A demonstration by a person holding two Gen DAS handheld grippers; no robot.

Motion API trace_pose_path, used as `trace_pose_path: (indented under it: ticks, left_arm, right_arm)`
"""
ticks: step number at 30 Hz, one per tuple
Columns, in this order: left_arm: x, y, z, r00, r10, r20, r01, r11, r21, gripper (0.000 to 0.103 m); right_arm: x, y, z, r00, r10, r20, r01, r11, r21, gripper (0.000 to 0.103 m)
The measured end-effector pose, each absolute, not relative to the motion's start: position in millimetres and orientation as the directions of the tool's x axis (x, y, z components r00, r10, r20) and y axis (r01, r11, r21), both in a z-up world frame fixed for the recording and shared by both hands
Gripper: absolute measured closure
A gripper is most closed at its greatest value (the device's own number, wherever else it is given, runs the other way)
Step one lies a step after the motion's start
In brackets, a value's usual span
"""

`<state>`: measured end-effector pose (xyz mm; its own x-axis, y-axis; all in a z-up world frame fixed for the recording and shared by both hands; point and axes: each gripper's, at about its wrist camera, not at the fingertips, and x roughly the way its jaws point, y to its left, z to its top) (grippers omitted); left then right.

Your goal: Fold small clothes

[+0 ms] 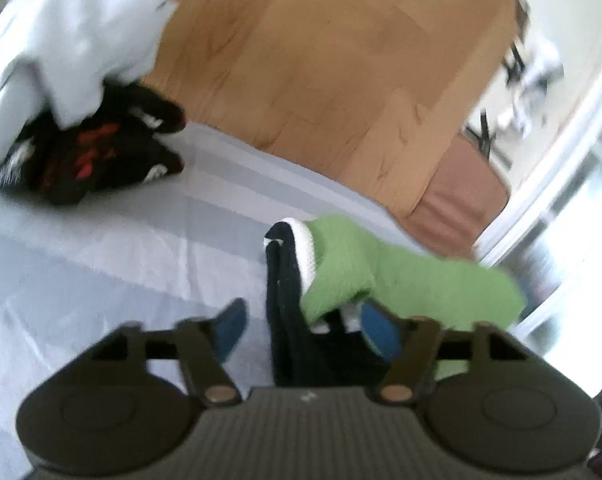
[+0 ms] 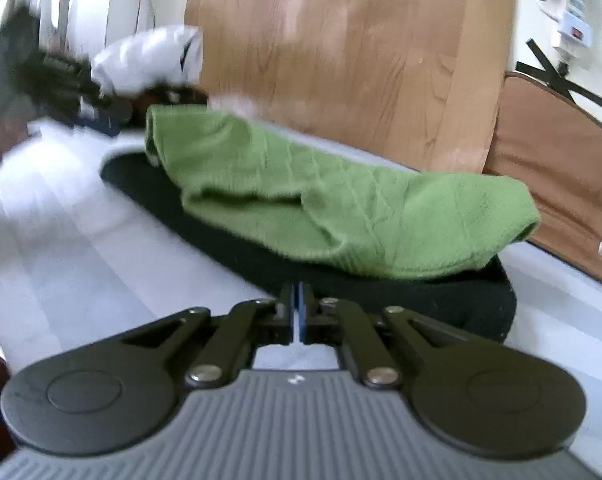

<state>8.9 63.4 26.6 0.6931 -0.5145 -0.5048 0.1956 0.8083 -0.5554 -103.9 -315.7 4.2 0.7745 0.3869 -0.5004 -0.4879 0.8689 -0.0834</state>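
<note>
A green knitted garment (image 2: 301, 200) lies on a dark folded garment (image 2: 441, 300) on the pale striped bed sheet (image 2: 81, 240). In the left wrist view the green garment (image 1: 401, 276) drapes over the dark garment (image 1: 289, 308), which has a white edge. My left gripper (image 1: 305, 328) is open, its blue pads either side of the dark garment's near end. My right gripper (image 2: 299, 304) is shut with nothing visible between its pads, right at the dark garment's near edge.
A pile with a white cloth (image 1: 73, 36) over a black and red garment (image 1: 93, 156) sits at the far left of the bed. A wooden headboard (image 1: 321, 60) stands behind. A brown cushion (image 2: 561, 168) lies at the right.
</note>
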Motion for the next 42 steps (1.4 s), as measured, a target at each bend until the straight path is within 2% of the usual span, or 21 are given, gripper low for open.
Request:
trace_pose_path:
  ticks: [1,6,8,9,10,14,16,18,19,21,22,23,24,25,29,31,33,37,40,41,42]
  left_arm:
    - [11,69,26,0.676,-0.552,-0.488,0.197,0.774,-0.602,0.025]
    - [36,64,14,0.583,-0.683,-0.440,0.189,0.641,-0.744,0.025]
    - [46,55,5,0.545,-0.722,-0.427,0.181,0.598,-0.781,0.020]
    - [50,51,1,0.531,-0.735,-0.423,0.168,0.580,-0.797,0.015]
    - [56,49,-2,0.522,-0.747,-0.411,0.154,0.557,-0.816,0.010]
    - [71,50,-15,0.520,-0.774,-0.361,0.099,0.474,-0.875,0.007]
    - [73,56,-20,0.524,-0.784,-0.334,0.079,0.435,-0.897,0.004]
    - [75,62,-27,0.527,-0.791,-0.312,0.061,0.401,-0.914,0.004]
    - [76,64,-30,0.532,-0.789,-0.306,0.051,0.391,-0.919,0.005]
    - [80,63,-33,0.542,-0.781,-0.309,0.033,0.388,-0.921,0.019]
    - [82,60,-34,0.538,-0.779,-0.323,0.027,0.399,-0.917,0.042]
    - [85,56,-35,0.529,-0.776,-0.343,0.023,0.418,-0.908,0.070]
    - [89,49,-34,0.518,-0.771,-0.371,0.022,0.446,-0.895,0.084]
    - [91,46,-30,0.513,-0.764,-0.391,0.022,0.468,-0.884,0.090]
    - [75,57,13,0.581,-0.733,-0.354,0.168,0.534,-0.829,0.090]
    - [63,59,33,0.613,-0.694,-0.378,0.233,0.616,-0.753,0.090]
    - [55,53,38,0.620,-0.649,-0.441,0.258,0.699,-0.667,0.090]
    - [58,33,-2,0.536,-0.583,-0.611,0.191,0.789,-0.584,0.086]
    - [52,39,-5,0.550,-0.589,-0.593,0.176,0.775,-0.606,0.085]
    - [49,44,-1,0.558,-0.592,-0.581,0.169,0.767,-0.619,0.078]
    - [45,50,6,0.581,-0.590,-0.560,0.171,0.762,-0.625,0.072]
  right_arm:
    - [-103,-322,14,0.784,0.398,-0.476,-0.478,0.877,-0.054,0.097]
    - [-93,-335,33,0.817,0.403,-0.412,-0.414,0.908,0.067,0.091]
    - [-89,-328,34,0.819,0.401,-0.410,-0.413,0.908,0.064,0.076]
    - [-88,-323,33,0.822,0.394,-0.411,-0.412,0.910,0.046,0.063]
    - [-91,-322,32,0.829,0.381,-0.410,-0.406,0.913,0.027,0.061]
    - [-87,-339,33,0.890,0.235,-0.390,-0.261,0.965,-0.015,0.059]
    - [-81,-369,38,0.919,0.167,-0.357,-0.147,0.986,0.082,0.047]
    - [-72,-398,39,0.931,0.107,-0.349,-0.041,0.981,0.192,0.045]
    - [-67,-409,37,0.928,0.091,-0.360,-0.004,0.972,0.235,0.045]
    - [-52,-424,29,0.912,0.099,-0.398,0.039,0.945,0.324,0.045]
    - [-42,-427,22,0.899,0.116,-0.423,0.051,0.931,0.362,0.049]
    - [-32,-427,16,0.884,0.139,-0.447,0.053,0.919,0.391,0.060]
    - [-25,-425,11,0.869,0.167,-0.465,0.049,0.907,0.417,0.097]
    - [-21,-422,10,0.861,0.185,-0.475,0.048,0.899,0.436,0.096]
    - [-61,-411,51,0.928,0.190,-0.319,-0.042,0.908,0.416,0.096]
    - [-88,-407,63,0.940,0.196,-0.280,-0.074,0.917,0.393,0.096]
    - [-105,-406,57,0.936,0.185,-0.299,-0.062,0.924,0.378,0.096]
    - [-98,-413,2,0.876,0.145,-0.461,0.061,0.914,0.402,0.095]
    - [-94,-415,-11,0.871,0.149,-0.469,0.076,0.901,0.427,0.092]
    - [-96,-414,-5,0.873,0.153,-0.463,0.066,0.904,0.422,0.089]
    - [-101,-414,2,0.881,0.160,-0.445,0.047,0.907,0.418,0.081]
